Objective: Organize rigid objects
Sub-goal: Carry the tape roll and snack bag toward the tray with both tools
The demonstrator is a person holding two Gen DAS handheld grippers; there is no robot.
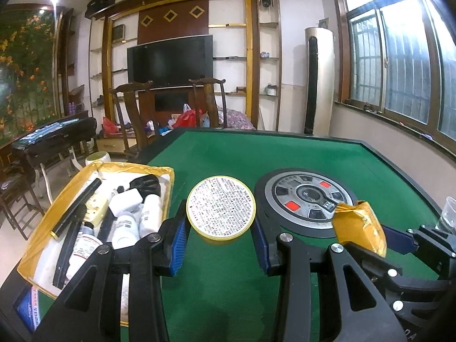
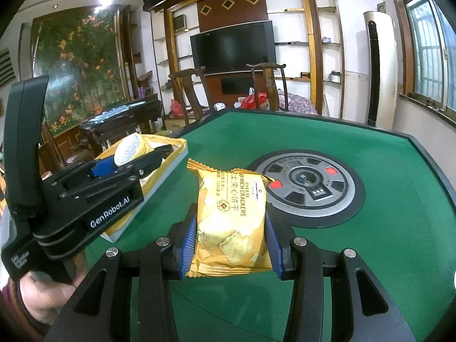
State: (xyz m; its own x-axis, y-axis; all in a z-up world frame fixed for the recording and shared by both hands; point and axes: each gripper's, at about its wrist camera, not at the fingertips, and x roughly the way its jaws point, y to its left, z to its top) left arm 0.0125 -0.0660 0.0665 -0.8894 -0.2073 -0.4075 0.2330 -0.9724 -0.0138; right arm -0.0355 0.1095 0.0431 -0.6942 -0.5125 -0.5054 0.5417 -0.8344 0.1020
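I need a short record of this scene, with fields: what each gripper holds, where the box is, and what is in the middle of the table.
left gripper: shut on round yellow tub, printed white face toward the camera
right gripper: shut on cracker packet, held upright
box: yellow-lined, at the table's left edge, filled with bottles, pens and a charger
table: green felt, with a round control panel in the middle
plastic cup: clear, at the right edge

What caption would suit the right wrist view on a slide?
Right gripper clamps a cracker packet above the green table; left gripper holds a round tub.
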